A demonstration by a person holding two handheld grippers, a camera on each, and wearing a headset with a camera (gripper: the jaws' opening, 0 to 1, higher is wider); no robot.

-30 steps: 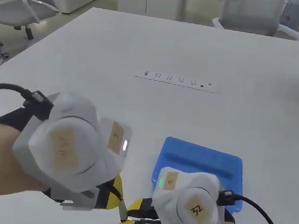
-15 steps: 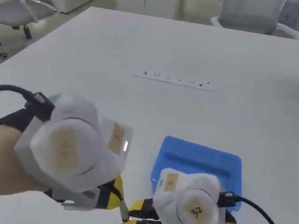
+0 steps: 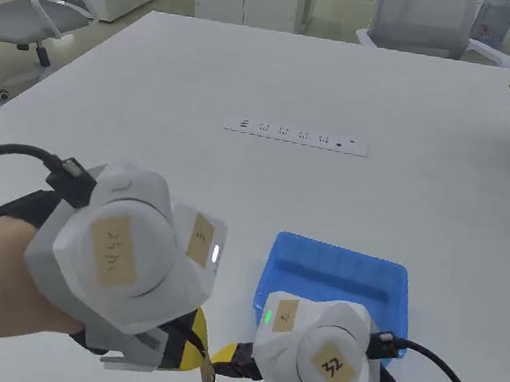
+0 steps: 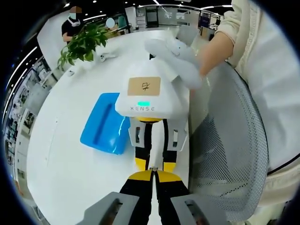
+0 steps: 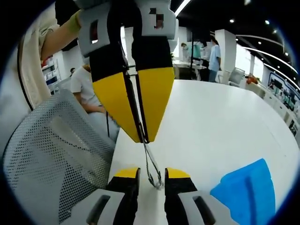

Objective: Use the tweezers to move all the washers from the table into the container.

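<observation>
Both the left tongs and the right tongs have sunk a little toward the near edge of the worktop since a second ago, so slightly more of the blue container shows beyond the right ones; nothing on the surface itself has shifted

Wide and white, the worktop runs away from the person to its far edge. A grey mesh chair stands at the near edge, beside the person's sleeve. The container is a shallow blue tray lying flat on the worktop not far from the near edge, just beyond the right tongs. A leafy green plant stands near a far corner.

The left tongs are clamped tight on the tweezers, yellow tips pressed together with the thin metal caught between them. The right tongs face them nose to nose at the near edge; their jaws stand a little apart, and the free end of the tweezers reaches down into that narrow gap, with white worktop showing on either side of it.

A long white power strip lies across the middle of the worktop, well apart from the container. The tweezers bridge the two tongs, slanting down from the left pair to the surface just before the near edge
</observation>
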